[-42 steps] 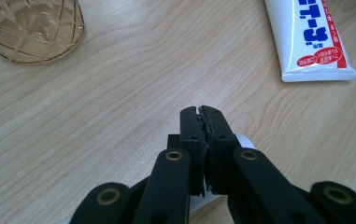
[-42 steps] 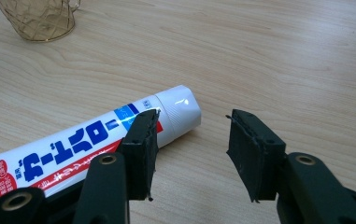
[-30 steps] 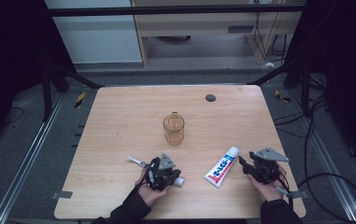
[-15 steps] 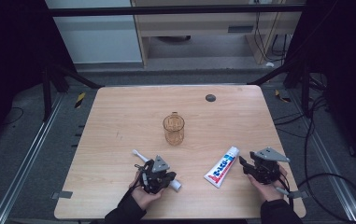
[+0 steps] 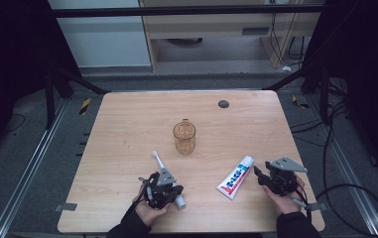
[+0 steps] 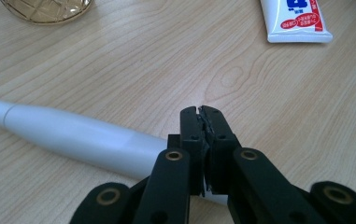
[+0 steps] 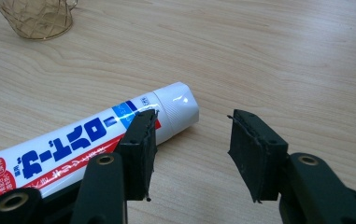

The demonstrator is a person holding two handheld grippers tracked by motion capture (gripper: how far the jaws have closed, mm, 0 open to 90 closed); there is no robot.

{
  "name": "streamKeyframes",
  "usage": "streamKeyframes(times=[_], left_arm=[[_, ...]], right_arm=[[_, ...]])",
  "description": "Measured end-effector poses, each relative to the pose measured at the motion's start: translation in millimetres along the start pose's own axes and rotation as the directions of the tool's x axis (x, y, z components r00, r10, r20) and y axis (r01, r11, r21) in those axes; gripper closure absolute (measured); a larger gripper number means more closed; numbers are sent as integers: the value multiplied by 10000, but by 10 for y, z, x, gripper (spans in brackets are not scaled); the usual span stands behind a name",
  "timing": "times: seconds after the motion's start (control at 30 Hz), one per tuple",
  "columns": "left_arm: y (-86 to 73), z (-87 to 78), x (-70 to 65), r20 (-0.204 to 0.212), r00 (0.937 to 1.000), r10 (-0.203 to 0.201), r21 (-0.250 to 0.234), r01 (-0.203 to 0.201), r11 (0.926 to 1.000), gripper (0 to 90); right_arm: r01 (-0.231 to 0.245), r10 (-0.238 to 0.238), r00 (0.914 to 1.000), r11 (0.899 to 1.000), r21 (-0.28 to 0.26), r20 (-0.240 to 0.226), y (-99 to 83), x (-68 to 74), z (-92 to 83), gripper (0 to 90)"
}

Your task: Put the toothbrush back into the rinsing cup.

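left tongs (image 6: pixel 202 112) are closed empty over the white plastic toothbrush (image 6: pixel 73 137), right tongs (image 7: pixel 192 140) half open beside the white toothpaste tube (image 7: pixel 91 135).

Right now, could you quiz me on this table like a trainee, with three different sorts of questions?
1. True or false: the left gripper has its jaws shut, above the white toothbrush, with nothing between them.
2. Which thing lies nearest the right gripper? A) the amber glass cup B) the toothpaste tube C) the dark round spot on the table
3. Fill in: the right gripper's jaws stand ____.

Key
1. True.
2. B; its cap end lies beside one jaw, not between the two.
3. Open.
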State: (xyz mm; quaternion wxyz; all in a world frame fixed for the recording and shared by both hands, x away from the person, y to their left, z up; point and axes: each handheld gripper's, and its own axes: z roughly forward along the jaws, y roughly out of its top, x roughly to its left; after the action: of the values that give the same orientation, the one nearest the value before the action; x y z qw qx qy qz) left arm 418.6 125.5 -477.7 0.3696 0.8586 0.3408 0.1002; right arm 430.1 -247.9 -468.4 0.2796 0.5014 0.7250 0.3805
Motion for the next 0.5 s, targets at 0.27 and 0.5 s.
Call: streamKeyframes(times=[0.27,0.5], left_arm=[[-46,-46,-11,80,10000,14,100,-15,9999,868],[-90,-91,-11,33,10000,43,114,-43,9999,868]], right_arm=[[-22,22,10000,10000,6,-7,-2,-2,0,509],[-79,79,10000,10000,48,-41,-1,3,1,509]])
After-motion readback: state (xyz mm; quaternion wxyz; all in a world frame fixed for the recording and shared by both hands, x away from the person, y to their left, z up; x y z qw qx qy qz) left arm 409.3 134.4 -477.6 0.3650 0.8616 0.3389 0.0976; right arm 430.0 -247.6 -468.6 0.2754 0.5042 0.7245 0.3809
